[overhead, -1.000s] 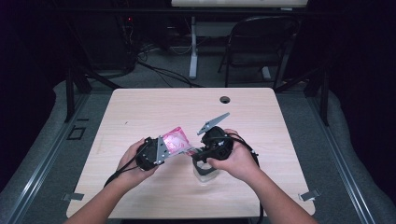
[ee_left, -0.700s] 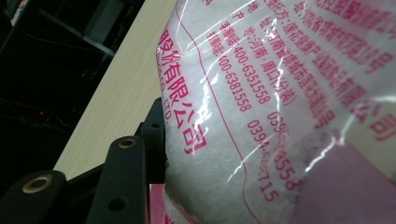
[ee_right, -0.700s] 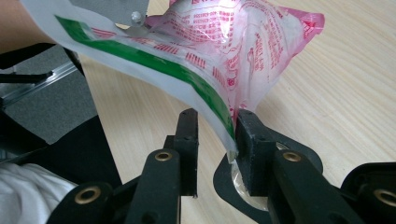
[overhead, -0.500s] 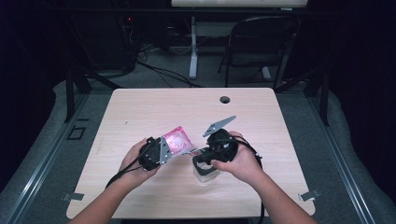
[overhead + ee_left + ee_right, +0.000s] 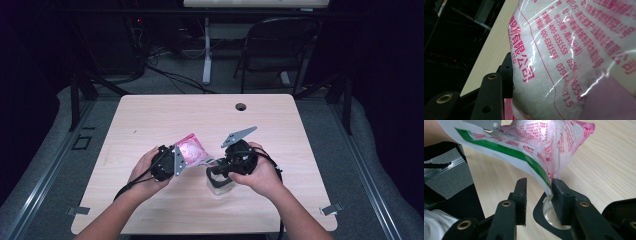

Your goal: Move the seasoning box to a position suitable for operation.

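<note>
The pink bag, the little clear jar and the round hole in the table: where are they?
pink bag (image 5: 192,151), high view, on its printed pink face.
clear jar (image 5: 220,187), high view, on its glass side below the black ring.
round hole (image 5: 241,106), high view, on its dark middle.

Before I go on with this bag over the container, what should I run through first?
1. Left gripper holds the bag: ok, its finger presses into the bag.
2. Right gripper has let go: ok, its jaws have just been opening; the bag's edge lies between the fingers, unpinched.
3. Bag corner over the clear container: ok, it hangs just above the mouth.
4. Corner cut or torn open: cannot tell.
5. Container upright on the table: ok.
</note>
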`<state>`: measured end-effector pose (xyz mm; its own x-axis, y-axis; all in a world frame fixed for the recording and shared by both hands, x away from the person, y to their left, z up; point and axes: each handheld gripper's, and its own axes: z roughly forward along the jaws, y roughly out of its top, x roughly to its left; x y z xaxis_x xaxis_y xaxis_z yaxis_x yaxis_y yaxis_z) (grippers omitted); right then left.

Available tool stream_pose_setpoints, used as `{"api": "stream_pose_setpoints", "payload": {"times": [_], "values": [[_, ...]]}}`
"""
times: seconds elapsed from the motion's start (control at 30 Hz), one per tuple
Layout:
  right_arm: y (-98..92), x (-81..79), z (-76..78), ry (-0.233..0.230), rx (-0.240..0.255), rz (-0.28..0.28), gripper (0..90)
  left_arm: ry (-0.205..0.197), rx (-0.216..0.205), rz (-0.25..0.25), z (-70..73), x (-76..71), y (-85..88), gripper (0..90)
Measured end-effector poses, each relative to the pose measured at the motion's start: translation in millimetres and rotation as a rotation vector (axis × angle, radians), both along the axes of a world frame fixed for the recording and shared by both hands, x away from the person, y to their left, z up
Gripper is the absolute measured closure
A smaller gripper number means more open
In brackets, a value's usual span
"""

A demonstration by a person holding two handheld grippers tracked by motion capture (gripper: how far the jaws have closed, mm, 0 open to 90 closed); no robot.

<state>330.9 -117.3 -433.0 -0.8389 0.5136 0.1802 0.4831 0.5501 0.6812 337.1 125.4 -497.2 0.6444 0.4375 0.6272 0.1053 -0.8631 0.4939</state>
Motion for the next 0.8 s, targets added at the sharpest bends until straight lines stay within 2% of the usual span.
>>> {"api": "stream_pose_setpoints", "payload": {"times": [0.1,0.13,0.33,0.43,0.57,0.8], "values": [[-2.2,-1.5,2.5,0.000,0.000,-0.012,66.7,-0.015,0.029,-0.008,4.7,0.4,-1.3,55.4],[-2.7,-2.3,2.9,-0.002,0.010,-0.021,66.7,-0.018,0.022,-0.009,5.5,0.5,-1.7,55.4],[-8.0,-7.6,5.9,-0.020,0.038,-0.040,66.5,-0.036,0.072,-0.022,12.6,0.7,-4.4,55.4],[-9.3,-10.6,8.9,-0.036,0.021,-0.052,66.5,-0.055,0.084,-0.023,15.9,0.6,-6.1,55.5],[-11.1,-15.6,10.9,-0.051,0.022,-0.057,66.3,-0.066,0.089,-0.022,17.7,-0.4,-9.4,55.5],[-15.2,-19.3,10.1,-0.040,0.034,-0.059,67.3,-0.075,0.104,-0.033,17.1,-0.7,-13.8,55.5]]}}
